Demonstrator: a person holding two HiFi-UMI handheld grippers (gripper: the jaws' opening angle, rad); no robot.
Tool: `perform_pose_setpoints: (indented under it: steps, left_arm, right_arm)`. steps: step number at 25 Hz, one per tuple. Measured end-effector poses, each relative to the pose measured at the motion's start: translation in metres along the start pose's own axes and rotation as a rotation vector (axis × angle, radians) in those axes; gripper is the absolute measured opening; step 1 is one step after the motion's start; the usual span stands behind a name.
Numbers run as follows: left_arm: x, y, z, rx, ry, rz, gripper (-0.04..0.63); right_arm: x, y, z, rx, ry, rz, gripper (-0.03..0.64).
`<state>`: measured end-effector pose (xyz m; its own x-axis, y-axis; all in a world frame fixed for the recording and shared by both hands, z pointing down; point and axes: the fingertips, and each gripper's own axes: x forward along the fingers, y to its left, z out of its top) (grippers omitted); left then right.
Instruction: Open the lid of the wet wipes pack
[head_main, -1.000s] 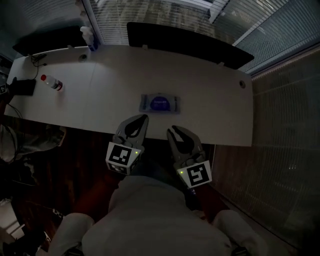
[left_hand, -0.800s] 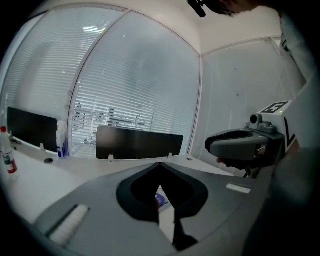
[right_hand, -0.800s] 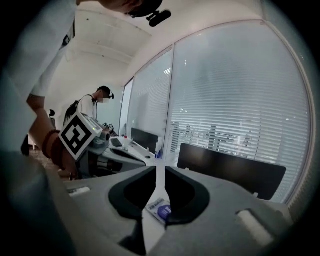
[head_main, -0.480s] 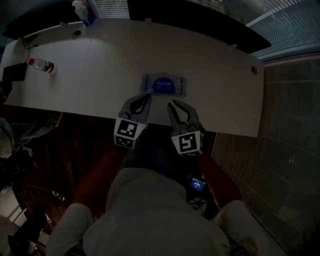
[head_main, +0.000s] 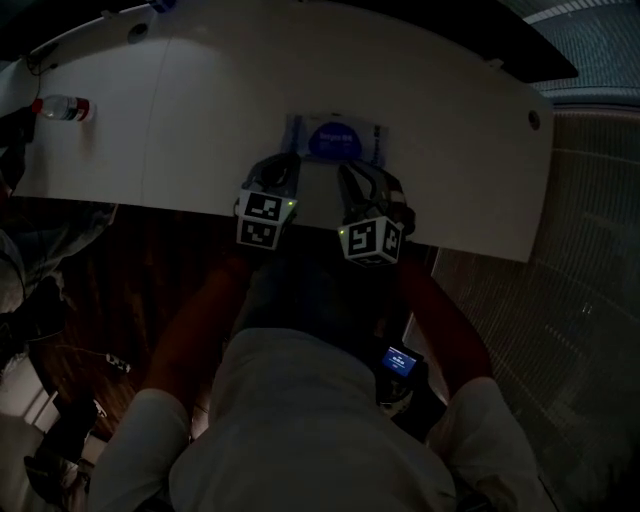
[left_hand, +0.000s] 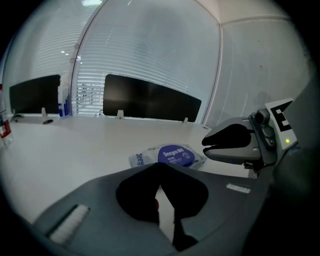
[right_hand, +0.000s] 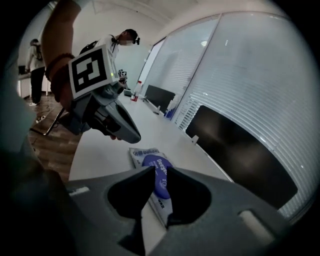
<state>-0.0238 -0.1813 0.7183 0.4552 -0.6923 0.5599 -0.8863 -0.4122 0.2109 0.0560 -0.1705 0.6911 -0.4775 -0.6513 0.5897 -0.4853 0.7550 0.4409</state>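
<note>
Wet wipes pack (head_main: 334, 141): flat on white surface (head_main: 200, 120) by its near edge, round blue lid (left_hand: 175, 155) up and closed, reachable from above. Left tongs (head_main: 283, 162): tips together, empty, just short of pack. Right tongs (head_main: 349, 172): narrow gap, empty, lined on lid, probably to catch its edge.

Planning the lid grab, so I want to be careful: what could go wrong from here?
The wet wipes pack lies loose on the table; neither gripper holds it, so prying the blue lid may lift the whole pack. The left gripper and right gripper sit close together and could collide.
</note>
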Motion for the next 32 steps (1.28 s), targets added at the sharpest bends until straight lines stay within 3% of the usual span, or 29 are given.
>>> perform_pose_setpoints:
  steps: [13,24,32]
  left_arm:
    - [0.040,0.008,-0.029,-0.071,0.102,0.020,0.003]
    - [0.049,0.003,-0.037,0.028,0.230,0.004,0.003]
    - [0.054,0.001,-0.043,0.053,0.243,-0.008,0.002]
  right_arm:
    - [0.040,0.020,-0.030,-0.221,0.070,0.026,0.091]
    - [0.049,0.025,-0.037,-0.456,0.110,-0.018,0.086]
    - [0.045,0.009,-0.014,-0.466,0.064,-0.071,0.054]
